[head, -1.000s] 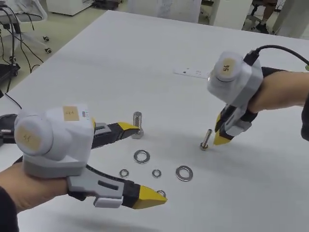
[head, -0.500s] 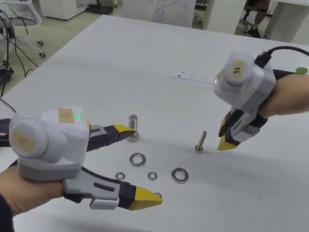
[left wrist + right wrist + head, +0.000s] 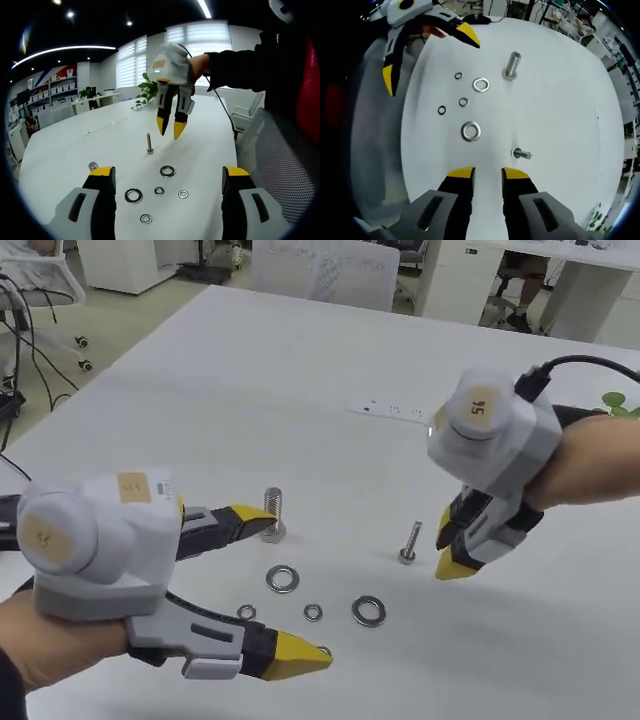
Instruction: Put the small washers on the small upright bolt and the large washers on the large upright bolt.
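Five loose steel washers lie flat on the white surface, none yet on the thick upright steel bolt or the thin upright steel bolt. The left gripper hovers spread wide around them, one jaw partly crossing the thick bolt's base. The right gripper, its jaws narrowly apart and empty, hangs just beside the thin bolt.

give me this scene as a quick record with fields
surface: white table
large bolt: upright, no washers
small bolt: upright, no washers
large washers: two, flat on table
small washers: three, flat on table
left gripper: open wide, empty
right gripper: slightly open, empty, by small bolt
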